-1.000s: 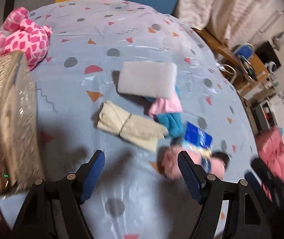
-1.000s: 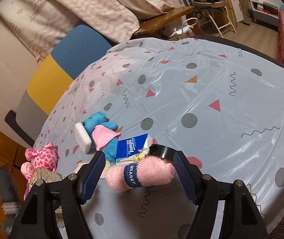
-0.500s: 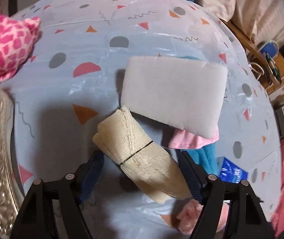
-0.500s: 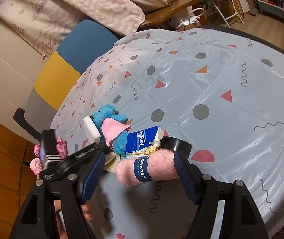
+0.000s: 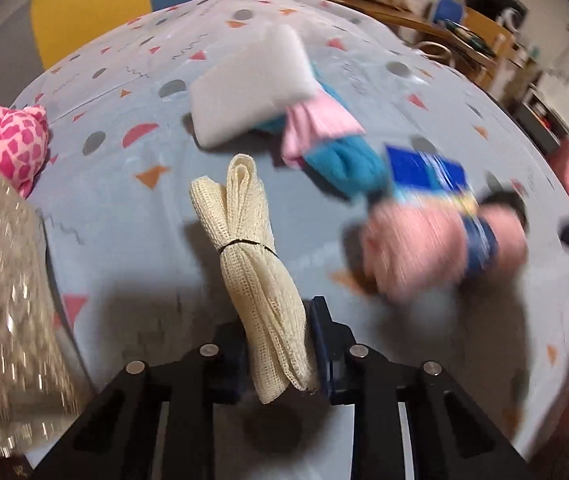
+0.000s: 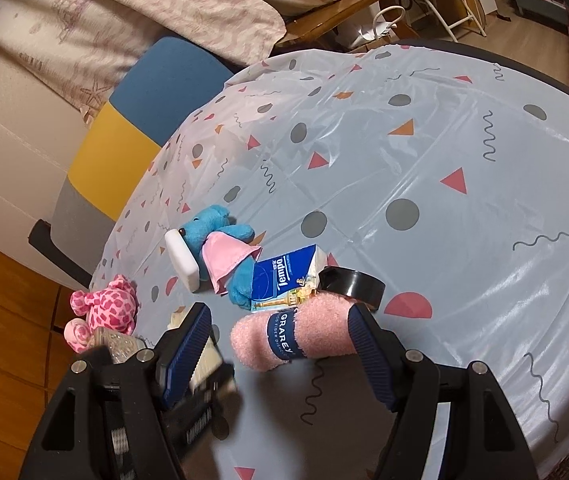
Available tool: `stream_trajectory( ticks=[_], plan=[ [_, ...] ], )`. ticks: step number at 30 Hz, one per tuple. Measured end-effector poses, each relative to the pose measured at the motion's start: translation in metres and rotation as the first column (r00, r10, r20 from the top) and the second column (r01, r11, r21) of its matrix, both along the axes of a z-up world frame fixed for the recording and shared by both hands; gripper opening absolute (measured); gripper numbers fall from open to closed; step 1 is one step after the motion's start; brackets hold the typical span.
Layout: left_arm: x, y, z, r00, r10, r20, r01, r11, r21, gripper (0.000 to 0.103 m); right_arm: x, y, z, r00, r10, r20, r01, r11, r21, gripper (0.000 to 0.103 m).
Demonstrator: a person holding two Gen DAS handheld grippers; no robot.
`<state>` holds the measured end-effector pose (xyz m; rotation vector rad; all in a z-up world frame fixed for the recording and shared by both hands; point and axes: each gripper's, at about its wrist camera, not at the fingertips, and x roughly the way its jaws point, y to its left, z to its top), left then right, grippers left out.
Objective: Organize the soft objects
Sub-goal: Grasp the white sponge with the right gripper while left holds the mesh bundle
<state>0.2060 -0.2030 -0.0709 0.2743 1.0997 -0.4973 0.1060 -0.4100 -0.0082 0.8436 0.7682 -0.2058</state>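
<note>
Soft things lie all over the round table (image 5: 132,264) with its dotted blue cover, and they need tidying.

From the left claw's camera, the left gripper (image 5: 278,344) has just been closing, and now its jaws pinch the near end of the cream mesh cloth (image 5: 248,252). A thin black band holds the cloth in a roll, so it comes up in one piece. It points toward 12 o'clock. At 9 o'clock stands a shiny gold bag (image 5: 0,312), maybe the place where soft things go. The pink spotted plush (image 5: 8,140) sits at 10 o'clock. A white sponge (image 5: 252,88) leans on the blue plush (image 5: 344,160) at 12 o'clock. The pink towel roll (image 5: 436,248) is at 3 o'clock, blurry.

From the right claw's camera, the right gripper (image 6: 280,344) waits with its jaws wide apart, one on each side of the pink towel roll (image 6: 304,336), and it is not squeezing. It looks ready to grab this roll next. A tissue pack (image 6: 284,276) and a black tape ring (image 6: 352,284) touch the roll at 12 and 1 o'clock. The blue plush (image 6: 220,232) is at 11 o'clock and wears a pink cloth (image 6: 224,256). The left claw shows blurry at 7 o'clock.
</note>
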Motion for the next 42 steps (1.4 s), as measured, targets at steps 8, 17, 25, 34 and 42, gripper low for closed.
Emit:
stream_trajectory(
  ticks=[8, 17, 25, 34, 42],
  plan=[
    [-0.076, 0.052, 0.004, 0.993, -0.114, -0.017, 0.113, 0.992, -0.063, 0.025, 0.003, 0.003, -0.004, 0.999, 0.015, -0.037, -0.015, 1.0, -0.012, 0.072],
    [-0.114, 0.116, 0.006, 0.997, -0.062, -0.035, 0.055, 0.985, -0.163, 0.025, 0.022, 0.038, -0.004, 0.98, 0.166, -0.111, -0.179, 0.976, -0.124, 0.072],
    [-0.112, 0.13, 0.003, 0.996, -0.061, -0.069, 0.042, 0.969, -0.244, 0.027, 0.059, 0.112, 0.026, 0.886, 0.4, -0.237, -0.464, 0.734, -0.496, 0.072],
    [-0.108, 0.143, 0.003, 0.993, -0.041, -0.111, 0.001, 0.942, -0.335, 0.027, 0.133, 0.197, 0.022, 0.695, 0.43, -0.577, -0.646, 0.02, -0.763, 0.075],
    [-0.107, 0.148, 0.001, 0.992, -0.038, -0.124, -0.01, 0.931, -0.365, 0.027, 0.194, 0.222, -0.033, 0.576, 0.302, -0.759, -0.721, -0.249, -0.646, 0.082]
  ],
)
